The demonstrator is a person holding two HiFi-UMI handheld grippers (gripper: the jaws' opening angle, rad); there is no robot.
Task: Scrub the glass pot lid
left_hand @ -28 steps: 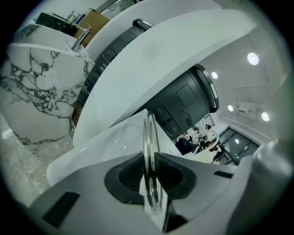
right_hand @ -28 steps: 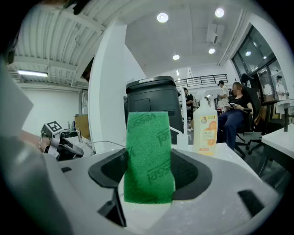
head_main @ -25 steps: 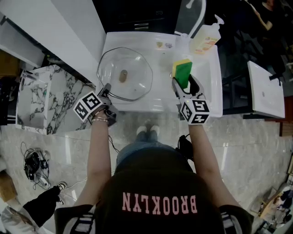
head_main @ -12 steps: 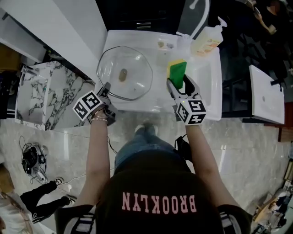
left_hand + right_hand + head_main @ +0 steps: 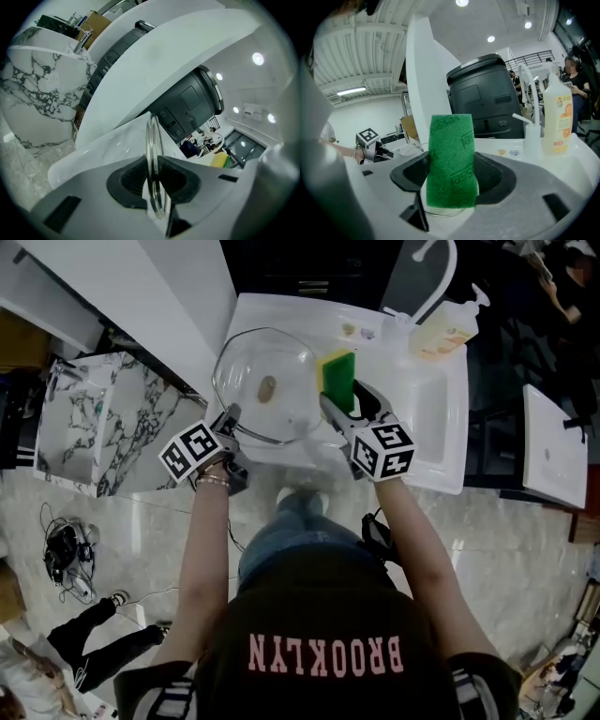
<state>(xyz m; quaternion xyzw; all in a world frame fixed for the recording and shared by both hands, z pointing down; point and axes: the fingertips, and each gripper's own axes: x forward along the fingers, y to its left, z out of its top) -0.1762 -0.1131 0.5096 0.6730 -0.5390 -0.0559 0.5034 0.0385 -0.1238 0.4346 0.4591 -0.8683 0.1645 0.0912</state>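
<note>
— Where is the glass pot lid [image 5: 272, 385]?
— Over the white sink [image 5: 441, 427]: round and clear, its thin rim clamped in the left tongs [image 5: 230, 414].
— And the right tongs [image 5: 343, 401]?
— Closed on a coarse green-and-yellow sponge [image 5: 337, 376], over the sink at the lid's right edge.

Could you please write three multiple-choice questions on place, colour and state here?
1. On the sink, the soap bottle stands at: A. near left corner B. far right corner C. the middle
2. The sponge face in the right gripper view is: A. green B. red C. blue
3. The left gripper is: A. open B. shut on the glass pot lid's rim C. shut on the sponge
Answers: B, head view shows it there; A, green fills that view; B, its jaws pinch the rim.
</note>
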